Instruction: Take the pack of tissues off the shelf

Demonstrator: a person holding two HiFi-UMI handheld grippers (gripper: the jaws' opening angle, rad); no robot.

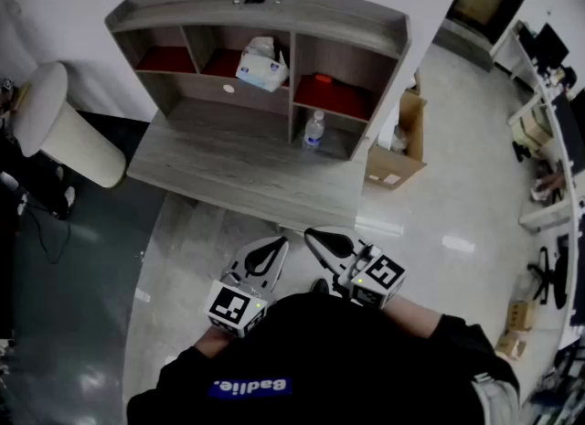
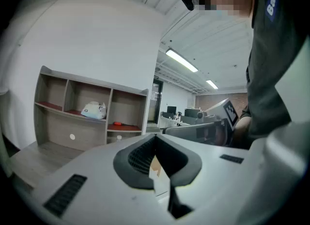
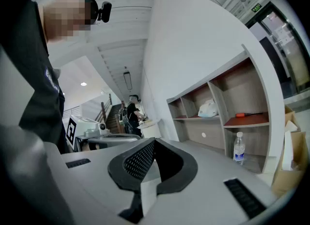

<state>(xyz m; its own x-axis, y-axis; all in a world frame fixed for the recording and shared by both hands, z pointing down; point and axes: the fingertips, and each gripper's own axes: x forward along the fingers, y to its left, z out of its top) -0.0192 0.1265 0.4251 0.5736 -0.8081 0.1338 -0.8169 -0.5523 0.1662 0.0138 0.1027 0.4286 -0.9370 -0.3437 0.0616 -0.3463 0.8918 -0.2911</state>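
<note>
Tissue pack, white and soft (image 1: 262,62), not yet approached; reaching step in hand. Left hand-held gripper (image 1: 280,243) and right hand-held gripper (image 1: 311,232) both pressed together, pinching nothing, low by the body, well apart from the grey wooden desk (image 1: 219,172). Beyond, on the grey wooden shelf (image 1: 274,7), pack tilted in the upper middle compartment. Next, probably: carry one hand-held gripper forward, spread it, line up on the pack.

black long-sleeved top (image 1: 347,359), blue chest patch (image 1: 251,386)
</note>
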